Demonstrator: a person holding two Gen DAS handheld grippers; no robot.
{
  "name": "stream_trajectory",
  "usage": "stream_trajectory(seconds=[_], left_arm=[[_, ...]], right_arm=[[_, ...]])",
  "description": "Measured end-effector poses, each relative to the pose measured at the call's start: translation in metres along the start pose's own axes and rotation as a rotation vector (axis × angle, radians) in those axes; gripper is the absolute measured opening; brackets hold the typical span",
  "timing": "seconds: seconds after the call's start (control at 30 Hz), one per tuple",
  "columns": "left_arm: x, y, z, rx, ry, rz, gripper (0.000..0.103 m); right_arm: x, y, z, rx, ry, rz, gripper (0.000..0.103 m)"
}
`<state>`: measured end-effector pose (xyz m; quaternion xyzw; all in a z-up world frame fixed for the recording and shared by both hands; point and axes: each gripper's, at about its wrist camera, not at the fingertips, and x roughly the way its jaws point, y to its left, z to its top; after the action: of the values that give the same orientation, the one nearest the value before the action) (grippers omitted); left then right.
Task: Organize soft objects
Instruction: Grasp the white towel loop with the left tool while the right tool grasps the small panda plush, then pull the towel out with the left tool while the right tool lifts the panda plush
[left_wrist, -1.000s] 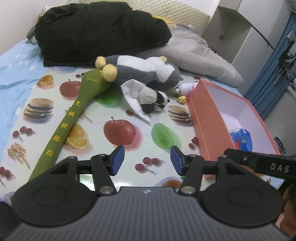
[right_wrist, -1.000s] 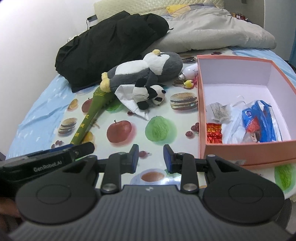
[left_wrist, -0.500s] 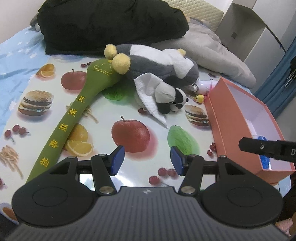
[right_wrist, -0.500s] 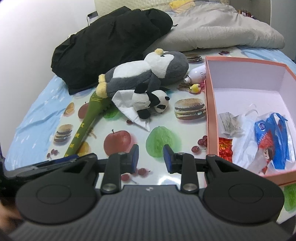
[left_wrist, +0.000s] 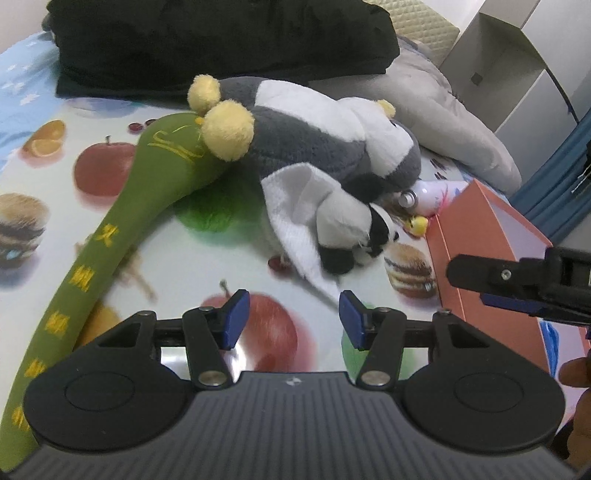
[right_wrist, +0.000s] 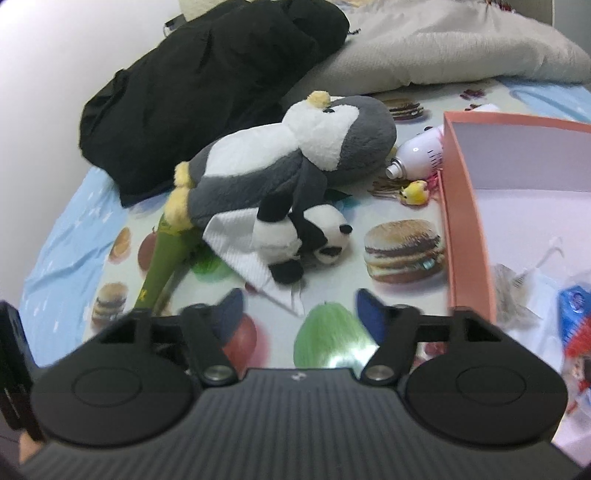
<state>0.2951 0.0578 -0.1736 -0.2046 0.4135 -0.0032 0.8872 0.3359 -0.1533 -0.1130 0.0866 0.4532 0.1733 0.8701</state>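
A grey and white plush penguin (left_wrist: 317, 125) (right_wrist: 295, 158) lies on the fruit-print table. A small panda plush (left_wrist: 351, 229) (right_wrist: 299, 240) lies against it on a white cloth (left_wrist: 295, 206) (right_wrist: 240, 247). A long green plush stick (left_wrist: 107, 236) (right_wrist: 162, 254) lies to their left. My left gripper (left_wrist: 293, 317) is open and empty, a short way in front of the panda. My right gripper (right_wrist: 299, 314) is open and empty, just before the cloth's corner; it also shows in the left wrist view (left_wrist: 517, 280).
An open orange box (left_wrist: 476, 251) (right_wrist: 465, 221) stands at the right with bags and wrappers inside. A white spray bottle (right_wrist: 417, 155) and a small yellow toy (right_wrist: 415, 192) lie by its far corner. A black garment (left_wrist: 207, 40) and a grey pillow (right_wrist: 443, 40) lie behind.
Both grippers have moved forward toward the plush toys, which now look larger. The right gripper's jaws have opened wider.
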Motion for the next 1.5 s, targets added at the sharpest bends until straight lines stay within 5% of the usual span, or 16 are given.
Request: stream_trajectory(seconds=[0.5,0.7,0.83,1.07,1.5], left_arm=[[0.071,0.020,0.039,-0.039,-0.013,-0.028,0.047],[0.077,0.027,0.045,-0.056,-0.015,-0.061,0.021],[0.075,0.026,0.046,-0.054,-0.019,-0.072,0.007],[0.057,0.023,0.041,-0.076,-0.044,-0.103,0.004],[-0.029,0.011,0.002,-0.107,-0.074,-0.110,0.004]], right_arm=[[0.099,0.001,0.030,0.189,0.102,0.070,0.073],[0.118,0.001,0.033,0.229,0.115,0.046,0.073],[0.125,0.000,0.030,0.228,0.120,0.038,0.061],[0.100,0.003,0.026,0.167,0.081,0.045,0.042],[0.015,0.003,-0.016,0.056,0.028,0.021,0.040]])
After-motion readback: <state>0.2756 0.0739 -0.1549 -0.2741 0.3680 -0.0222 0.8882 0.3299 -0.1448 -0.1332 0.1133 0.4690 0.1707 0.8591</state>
